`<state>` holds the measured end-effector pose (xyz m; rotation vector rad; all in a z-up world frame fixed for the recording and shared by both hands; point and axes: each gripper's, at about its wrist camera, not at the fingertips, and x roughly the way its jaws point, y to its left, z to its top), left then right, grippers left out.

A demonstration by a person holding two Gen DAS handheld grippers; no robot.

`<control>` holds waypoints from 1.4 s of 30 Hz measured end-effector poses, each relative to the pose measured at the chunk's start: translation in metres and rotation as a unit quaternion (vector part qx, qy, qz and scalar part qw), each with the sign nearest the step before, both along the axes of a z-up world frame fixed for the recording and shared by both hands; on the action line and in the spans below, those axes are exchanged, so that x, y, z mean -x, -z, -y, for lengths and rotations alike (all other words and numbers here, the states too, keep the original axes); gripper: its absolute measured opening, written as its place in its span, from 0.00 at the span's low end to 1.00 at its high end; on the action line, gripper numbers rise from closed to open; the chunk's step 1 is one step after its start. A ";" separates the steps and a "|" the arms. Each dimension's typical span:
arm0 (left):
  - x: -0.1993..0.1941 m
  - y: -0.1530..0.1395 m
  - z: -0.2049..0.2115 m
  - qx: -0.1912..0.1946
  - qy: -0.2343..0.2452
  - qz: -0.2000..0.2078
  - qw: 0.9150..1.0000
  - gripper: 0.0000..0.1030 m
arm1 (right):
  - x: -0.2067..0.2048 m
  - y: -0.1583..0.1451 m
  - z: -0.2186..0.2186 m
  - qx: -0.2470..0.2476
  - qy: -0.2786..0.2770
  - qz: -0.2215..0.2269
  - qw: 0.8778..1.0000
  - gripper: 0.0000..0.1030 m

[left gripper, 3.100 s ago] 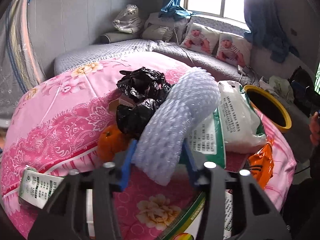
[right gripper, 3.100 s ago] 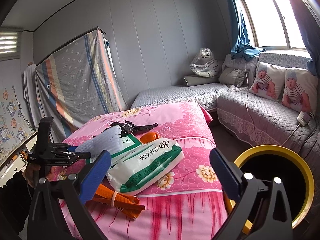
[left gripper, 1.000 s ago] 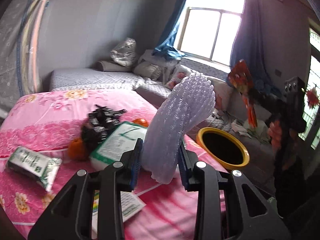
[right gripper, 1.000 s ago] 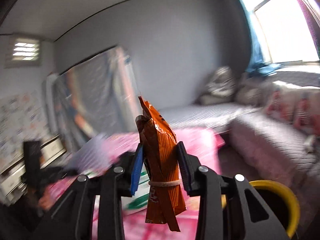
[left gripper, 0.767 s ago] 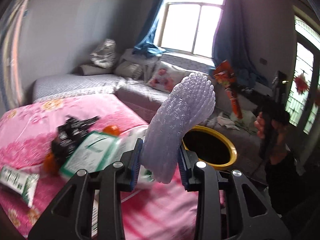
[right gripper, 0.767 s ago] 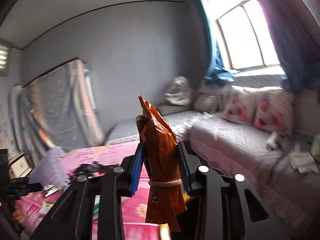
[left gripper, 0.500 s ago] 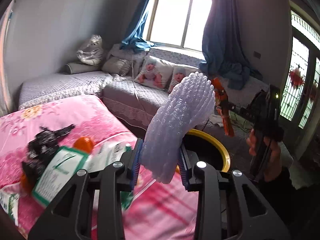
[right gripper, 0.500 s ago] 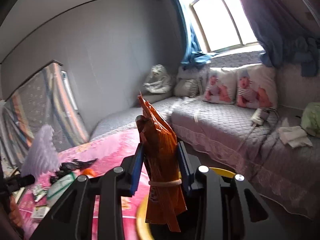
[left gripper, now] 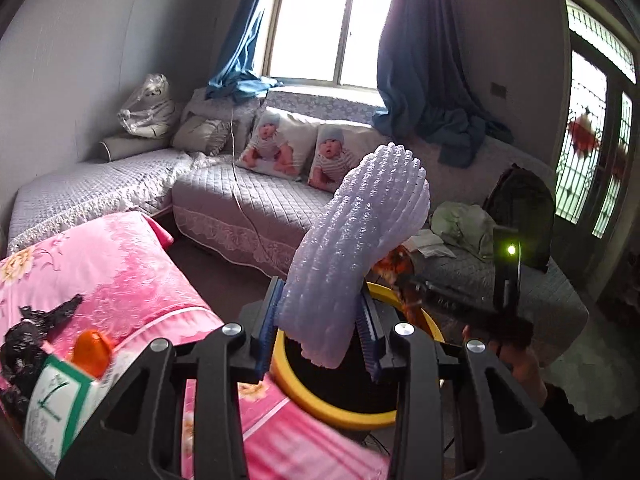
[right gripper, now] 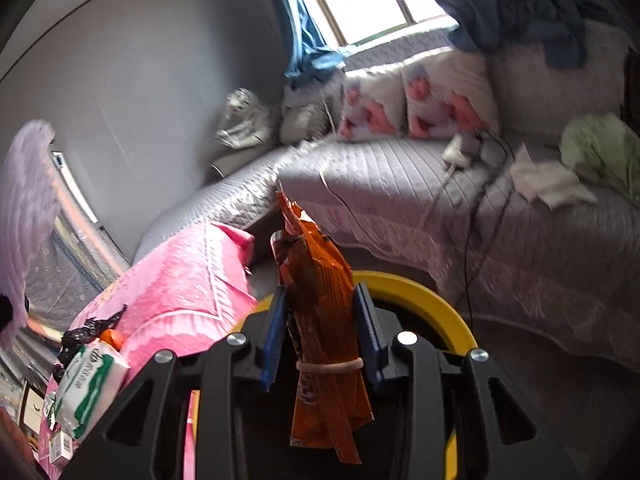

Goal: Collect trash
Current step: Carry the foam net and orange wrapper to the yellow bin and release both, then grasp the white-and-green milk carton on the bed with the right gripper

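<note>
Left gripper [left gripper: 320, 334] jaws clamped on white foam netting [left gripper: 356, 248], right gripper [right gripper: 322, 334] jaws clamped on orange wrapper [right gripper: 324, 320], both over yellow-rimmed bin [right gripper: 416, 292].

the left tool [left gripper: 318, 330] and the right tool [right gripper: 322, 334] look alike: black plastic frames with triangular cut-outs, silver screw heads and ribbed blue pads [left gripper: 266, 334]. a green light glows on the right tool's body.
</note>
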<state>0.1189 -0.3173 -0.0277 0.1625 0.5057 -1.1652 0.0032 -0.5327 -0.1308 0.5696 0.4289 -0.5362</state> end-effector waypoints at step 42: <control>0.005 -0.085 -0.105 0.188 -0.370 0.138 0.899 0.92 | 0.042 -0.069 -0.062 0.040 -0.003 0.095 0.995 0.85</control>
